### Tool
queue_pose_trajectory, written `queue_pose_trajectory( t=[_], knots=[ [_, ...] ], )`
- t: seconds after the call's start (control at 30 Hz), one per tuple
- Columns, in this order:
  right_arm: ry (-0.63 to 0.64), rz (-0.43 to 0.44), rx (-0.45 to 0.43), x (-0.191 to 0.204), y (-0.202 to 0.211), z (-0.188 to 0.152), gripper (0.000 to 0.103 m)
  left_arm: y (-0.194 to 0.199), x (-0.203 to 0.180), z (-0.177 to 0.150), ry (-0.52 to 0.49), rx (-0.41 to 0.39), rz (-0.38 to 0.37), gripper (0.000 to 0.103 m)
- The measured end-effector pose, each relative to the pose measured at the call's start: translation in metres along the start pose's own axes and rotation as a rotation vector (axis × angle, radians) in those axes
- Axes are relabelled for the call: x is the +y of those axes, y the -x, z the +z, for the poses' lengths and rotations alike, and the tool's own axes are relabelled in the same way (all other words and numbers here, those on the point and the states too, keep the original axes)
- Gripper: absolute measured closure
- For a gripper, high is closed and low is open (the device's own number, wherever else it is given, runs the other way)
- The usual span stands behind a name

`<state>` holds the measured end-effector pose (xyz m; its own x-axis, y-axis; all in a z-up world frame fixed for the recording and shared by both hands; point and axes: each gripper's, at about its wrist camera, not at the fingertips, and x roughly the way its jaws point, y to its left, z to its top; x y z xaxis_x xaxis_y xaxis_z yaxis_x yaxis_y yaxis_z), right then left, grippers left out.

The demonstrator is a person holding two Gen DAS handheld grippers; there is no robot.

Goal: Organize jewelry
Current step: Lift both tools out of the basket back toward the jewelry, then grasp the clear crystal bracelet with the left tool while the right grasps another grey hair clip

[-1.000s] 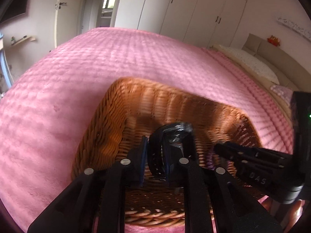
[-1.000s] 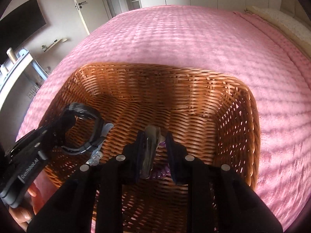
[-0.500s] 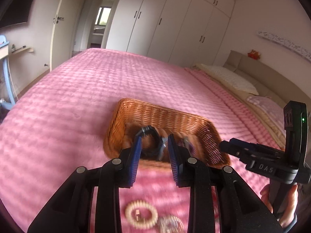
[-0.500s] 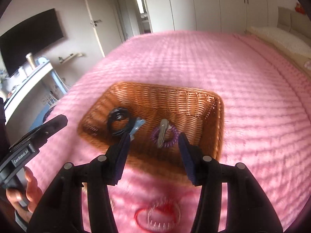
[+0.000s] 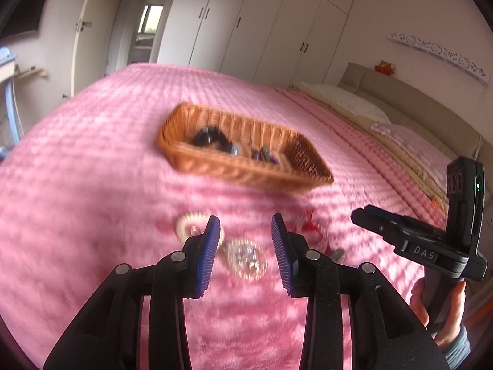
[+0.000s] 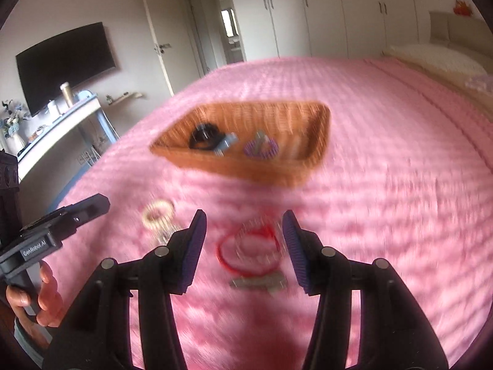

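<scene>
I see motion blur smearing the basket (image 5: 243, 169), its contents, and the red bracelet (image 6: 249, 254) details.

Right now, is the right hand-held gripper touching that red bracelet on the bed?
Apart. In the right wrist view the right hand-held gripper stands open, and pink bedspread shows between each finger and the red bracelet.

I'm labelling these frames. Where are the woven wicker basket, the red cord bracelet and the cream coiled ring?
woven wicker basket (image 6: 262, 171): right wrist view, near wall.
red cord bracelet (image 6: 222, 254): right wrist view, left curve.
cream coiled ring (image 5: 185, 222): left wrist view, left rim.
</scene>
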<state>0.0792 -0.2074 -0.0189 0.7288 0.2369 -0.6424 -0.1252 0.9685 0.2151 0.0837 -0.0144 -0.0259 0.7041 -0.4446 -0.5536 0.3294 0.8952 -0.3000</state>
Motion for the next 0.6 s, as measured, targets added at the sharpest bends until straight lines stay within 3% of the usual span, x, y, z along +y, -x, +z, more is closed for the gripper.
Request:
queue_pose_trajectory(
  t=[0.2, 0.37, 0.6],
  knots=[
    [-0.064, 0.026, 0.082, -0.022, -0.023, -0.024, 0.055, -0.029, 0.013, -0.022, 0.039, 0.064, -0.01, 0.069],
    [-0.085, 0.054, 0.142, -0.023, -0.04, -0.025, 0.055, -0.049, 0.018, -0.024, 0.072, 0.128, -0.041, 0.069],
    [-0.078, 0.129, 0.199, -0.021, -0.044, -0.031, 0.066, -0.064, 0.029, -0.028, 0.13, 0.185, -0.086, 0.071]
  ],
)
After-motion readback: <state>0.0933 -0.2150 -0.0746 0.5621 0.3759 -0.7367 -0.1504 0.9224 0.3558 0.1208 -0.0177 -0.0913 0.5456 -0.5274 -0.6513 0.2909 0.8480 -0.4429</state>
